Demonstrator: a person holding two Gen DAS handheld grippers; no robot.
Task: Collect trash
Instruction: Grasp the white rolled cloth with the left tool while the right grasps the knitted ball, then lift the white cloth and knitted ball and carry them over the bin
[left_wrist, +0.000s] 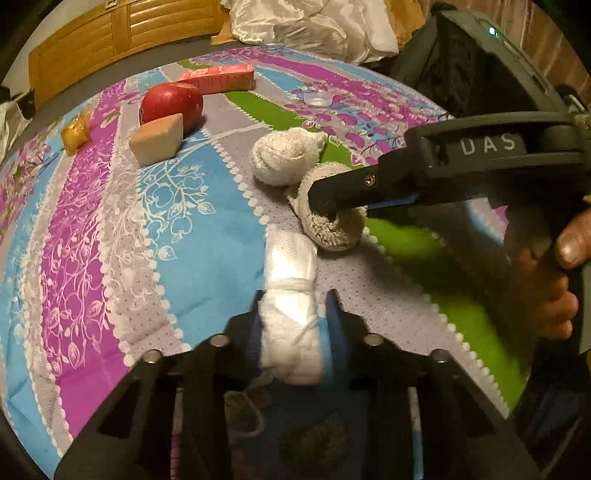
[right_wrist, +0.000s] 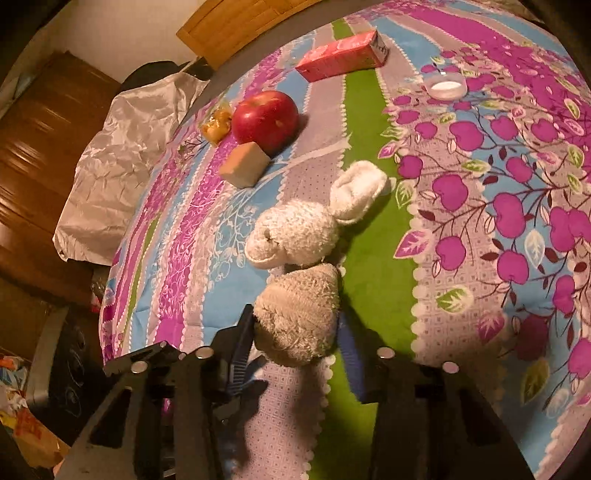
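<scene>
A beige rolled sock (left_wrist: 334, 225) (right_wrist: 299, 317) lies on the patterned tablecloth (left_wrist: 207, 236) (right_wrist: 480, 221). My right gripper (right_wrist: 295, 328) (left_wrist: 332, 210) is shut on it. A paler rolled sock (left_wrist: 284, 155) (right_wrist: 306, 229) touches it on the far side. My left gripper (left_wrist: 293, 317) is shut on a white rolled bundle (left_wrist: 291, 295) that rests on the cloth. A crumpled yellow wrapper (left_wrist: 75, 133) (right_wrist: 218, 123) lies at the table's far left edge.
A red apple (left_wrist: 171, 103) (right_wrist: 266, 116), a tan block (left_wrist: 157, 142) (right_wrist: 245, 168), a pink carton (left_wrist: 221, 77) (right_wrist: 343, 55) and a small clear dish (left_wrist: 317, 99) (right_wrist: 445, 86) lie on the far side. A silvery bag (right_wrist: 122, 155) hangs beside the table.
</scene>
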